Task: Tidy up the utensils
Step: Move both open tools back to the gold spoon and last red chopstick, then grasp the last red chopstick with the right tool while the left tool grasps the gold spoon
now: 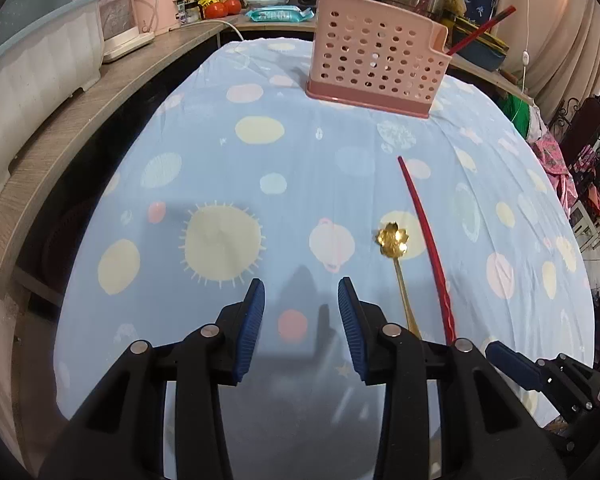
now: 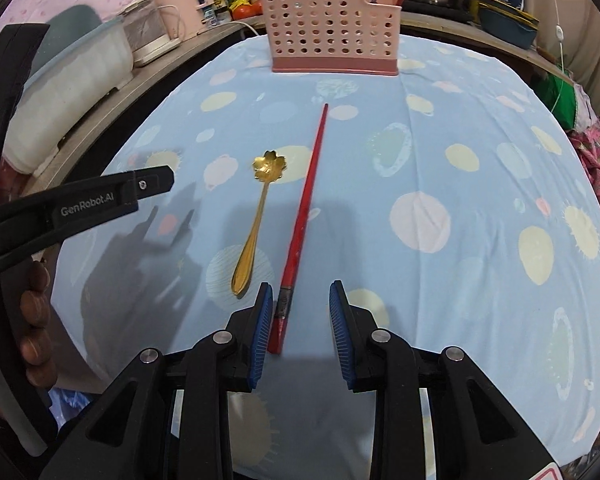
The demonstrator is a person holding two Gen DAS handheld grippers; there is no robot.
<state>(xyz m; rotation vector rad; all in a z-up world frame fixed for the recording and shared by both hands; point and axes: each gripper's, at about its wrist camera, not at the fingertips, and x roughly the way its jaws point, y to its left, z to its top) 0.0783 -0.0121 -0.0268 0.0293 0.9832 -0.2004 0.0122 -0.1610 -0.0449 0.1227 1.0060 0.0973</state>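
The right gripper (image 2: pixel 298 316) hangs wide open over the red chopstick (image 2: pixel 305 204), ready to grab it for the pink holder (image 2: pixel 333 28) (far table edge); the left gripper (image 1: pixel 301 328) waits open, holding nothing.

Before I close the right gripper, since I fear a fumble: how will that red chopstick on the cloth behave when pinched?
The red chopstick looks thin, straight and probably rigid, so it should not flop. Its glossy finish may slip between the right gripper pads. Lying flat on the soft tablecloth, it leaves little room underneath and may pivot if gripped near its end.
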